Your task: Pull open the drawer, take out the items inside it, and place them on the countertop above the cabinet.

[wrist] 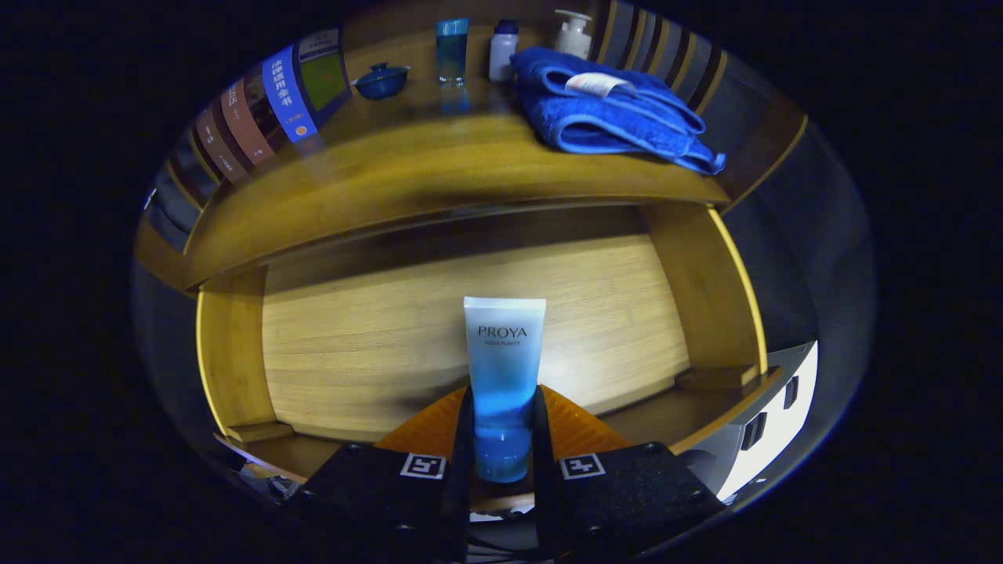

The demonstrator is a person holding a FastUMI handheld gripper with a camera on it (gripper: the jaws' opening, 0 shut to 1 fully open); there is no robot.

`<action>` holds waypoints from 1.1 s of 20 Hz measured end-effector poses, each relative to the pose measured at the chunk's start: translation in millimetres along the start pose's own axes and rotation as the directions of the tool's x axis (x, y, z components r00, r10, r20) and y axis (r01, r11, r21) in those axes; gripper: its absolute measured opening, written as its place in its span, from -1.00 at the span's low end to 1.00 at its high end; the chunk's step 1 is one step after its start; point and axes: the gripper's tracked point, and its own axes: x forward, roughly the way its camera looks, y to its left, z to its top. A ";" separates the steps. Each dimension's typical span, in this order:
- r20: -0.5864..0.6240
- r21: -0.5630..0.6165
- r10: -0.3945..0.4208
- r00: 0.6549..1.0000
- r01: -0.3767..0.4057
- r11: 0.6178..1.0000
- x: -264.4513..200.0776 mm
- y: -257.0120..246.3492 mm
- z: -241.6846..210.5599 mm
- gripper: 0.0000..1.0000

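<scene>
A pale blue tube (502,368) with a darker blue cap end sits between my two fingers, and both fingers press on its lower part. My gripper (503,415) is shut on it, over the pulled-out wooden drawer (392,337), whose floor shows bare beneath the tube. The wooden countertop (407,172) runs above and beyond the drawer. The tube's crimped end points toward the countertop.
On the countertop lie a folded blue towel (611,106), a blue lidded bowl (381,81), a blue tube (452,51), a small white bottle (502,50) and a pump bottle (573,33). Several books (266,110) lean to the left. The drawer's side walls (227,352) flank the fingers.
</scene>
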 end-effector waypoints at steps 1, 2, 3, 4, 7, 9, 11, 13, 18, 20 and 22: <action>0.018 -0.002 -0.012 1.000 0.012 1.000 -11.8 -3.1 6.2 -0.24; 0.033 -0.009 -0.025 0.999 0.025 1.000 -24.3 -5.8 13.3 -0.24; 0.049 -0.015 -0.036 0.998 0.037 0.999 -32.4 -8.6 18.7 -0.24; 0.064 -0.015 -0.040 0.997 0.041 0.999 -42.2 -7.8 29.9 -0.25; 0.096 -0.026 -0.029 0.995 0.031 0.999 -54.4 2.5 68.4 -0.24; 0.100 -0.036 0.001 0.995 0.003 0.999 -47.3 12.5 94.6 -0.25; 0.095 -0.067 0.023 0.995 -0.016 0.998 -31.6 15.9 117.7 -0.24; 0.094 -0.099 0.045 0.995 -0.036 0.994 -16.9 22.9 141.6 -0.25; 0.046 -0.184 0.162 0.986 -0.151 0.971 21.4 66.8 173.2 -0.25; 0.029 -0.203 0.190 0.981 -0.180 0.962 31.8 80.0 176.5 -0.25; 0.027 -0.217 0.189 0.982 -0.179 0.960 40.0 83.7 180.8 -0.25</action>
